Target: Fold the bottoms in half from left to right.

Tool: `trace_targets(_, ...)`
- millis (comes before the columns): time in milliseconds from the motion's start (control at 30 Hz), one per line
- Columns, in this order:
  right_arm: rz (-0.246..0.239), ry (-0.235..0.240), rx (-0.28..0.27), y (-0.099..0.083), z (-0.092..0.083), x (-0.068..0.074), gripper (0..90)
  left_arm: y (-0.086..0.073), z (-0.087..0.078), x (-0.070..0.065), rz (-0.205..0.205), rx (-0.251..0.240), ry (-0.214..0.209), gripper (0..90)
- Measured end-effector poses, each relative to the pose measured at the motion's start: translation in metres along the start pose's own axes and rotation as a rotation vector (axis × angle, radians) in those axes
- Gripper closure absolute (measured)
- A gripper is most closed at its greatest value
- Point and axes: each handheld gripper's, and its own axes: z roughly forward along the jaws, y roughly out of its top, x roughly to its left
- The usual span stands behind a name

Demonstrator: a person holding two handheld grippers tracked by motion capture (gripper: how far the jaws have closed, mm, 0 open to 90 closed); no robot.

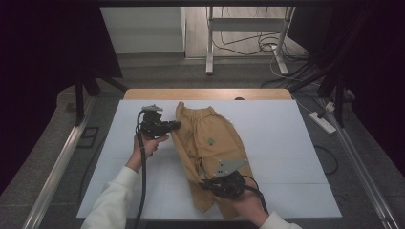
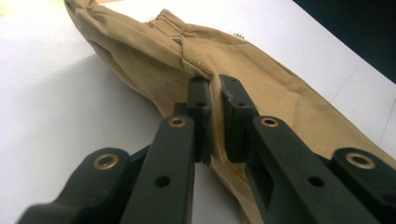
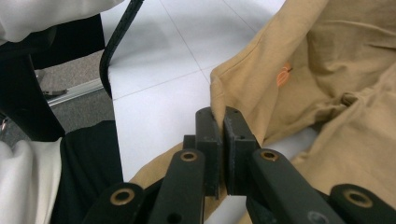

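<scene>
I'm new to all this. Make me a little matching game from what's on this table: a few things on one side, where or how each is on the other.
Things:
1. left gripper
2. right gripper
3. tan shorts
4. green mark

Descriptions:
A. lying on the white table
B. shut on the shorts near the waistband
C. printed on the shorts' front
D. shut on the shorts near the leg hem

Pairs: 1-B, 2-D, 3-A, 4-C
</scene>
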Motion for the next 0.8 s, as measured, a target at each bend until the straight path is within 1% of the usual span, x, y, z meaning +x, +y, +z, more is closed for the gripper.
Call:
trace_targets(300, 0.021, -0.022, -0.002, -0.009, -0.013, -0.005, 86.1, 0.003, 0.006, -0.009, 0.018, -0.001, -0.012, 82.6)
trace_targets(800, 0.033, -0.039, -0.016, -0.015, -0.028, -0.004, 86.1, 0.008, 0.013, -0.020, 0.037, -0.006, -0.029, 82.3)
